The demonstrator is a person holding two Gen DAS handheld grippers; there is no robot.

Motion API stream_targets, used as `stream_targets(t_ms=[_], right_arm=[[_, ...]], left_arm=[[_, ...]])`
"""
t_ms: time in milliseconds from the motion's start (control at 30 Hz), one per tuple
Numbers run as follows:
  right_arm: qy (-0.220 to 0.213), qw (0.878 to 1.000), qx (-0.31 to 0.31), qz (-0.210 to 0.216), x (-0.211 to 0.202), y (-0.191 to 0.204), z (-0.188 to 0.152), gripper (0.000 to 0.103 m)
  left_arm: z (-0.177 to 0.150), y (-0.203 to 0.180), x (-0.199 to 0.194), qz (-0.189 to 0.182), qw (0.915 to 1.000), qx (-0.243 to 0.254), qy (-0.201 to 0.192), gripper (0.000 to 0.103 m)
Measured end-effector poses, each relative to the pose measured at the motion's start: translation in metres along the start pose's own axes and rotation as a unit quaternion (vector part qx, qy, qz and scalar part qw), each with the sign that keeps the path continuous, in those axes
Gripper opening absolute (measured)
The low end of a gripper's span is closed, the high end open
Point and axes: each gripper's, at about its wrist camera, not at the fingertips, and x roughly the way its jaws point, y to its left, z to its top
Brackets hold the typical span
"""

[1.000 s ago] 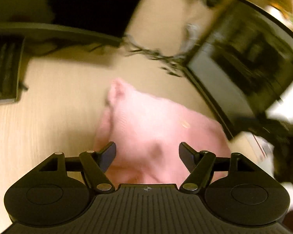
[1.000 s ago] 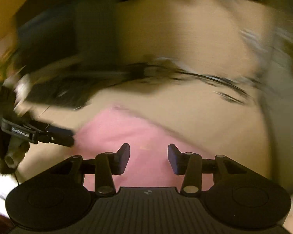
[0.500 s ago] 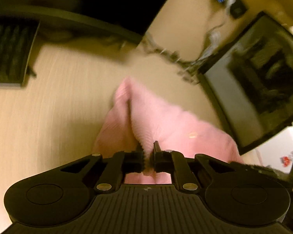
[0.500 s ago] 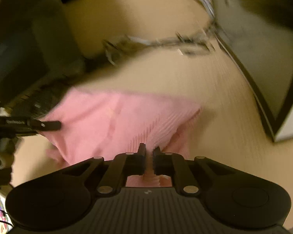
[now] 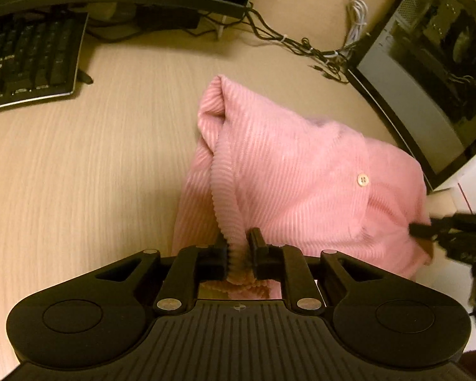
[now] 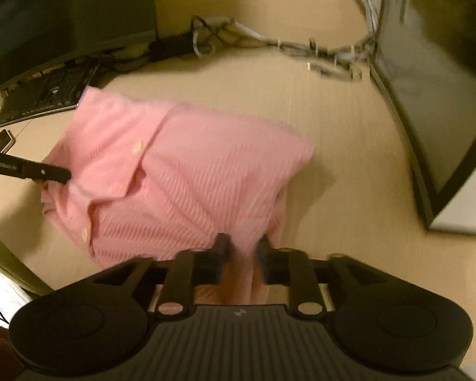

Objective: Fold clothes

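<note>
Left wrist view: left gripper (image 5: 239,255) is narrow, with a ridged edge of the pink shirt (image 5: 301,171) bunched between its jaws; a second ago the jaws stood wide over the cloth, then snapped onto it, and now they are easing apart again, fabric touching the left pad while the right pad looks to have a sliver of gap. Shirt lies folded on the desk (image 5: 79,165), one fold humped up on its far side, a button (image 5: 361,180) on top. Taking the shirt as landmark: keyboard (image 5: 28,60) far-left of it, cable bundle (image 5: 301,46) beyond it, dark glass-sided computer case (image 5: 428,73) just to its right. The other gripper's tip shows at the shirt's right edge. Right wrist view, blurred: right gripper (image 6: 241,250) is about half open and opening, shirt (image 6: 181,171) hem between the jaws but pads seem clear of it; half a second ago it was clamped tight on that hem. Shirt sits flatter and squarer now, so a fold has probably just been laid down and both tools are letting go. From the shirt: keyboard (image 6: 47,95) far-left, cables (image 6: 301,50) beyond, case (image 6: 434,95) right, a small phone-like thing (image 6: 3,139) left near the desk edge, the left gripper's finger (image 6: 44,171) touching the shirt's left edge. Likely next: back off, check if another fold is needed. Containers: none in view apart from the case, and its contents are only dim shapes behind the glass.
</note>
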Motion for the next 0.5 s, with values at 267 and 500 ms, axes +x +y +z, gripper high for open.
stream_targets(t_ms=[267, 500], right_arm=[[-0.081, 0.993, 0.039, 0.077, -0.005, 0.0, 0.043, 0.102], [-0.021, 0.993, 0.099, 0.061, 0.052, 0.016, 0.032, 0.103]], left_arm=[[-0.003, -0.004, 0.002, 0.004, 1.0, 0.008, -0.003, 0.018], [0.008, -0.002, 0.012, -0.012, 0.9999, 0.003, -0.002, 0.02]])
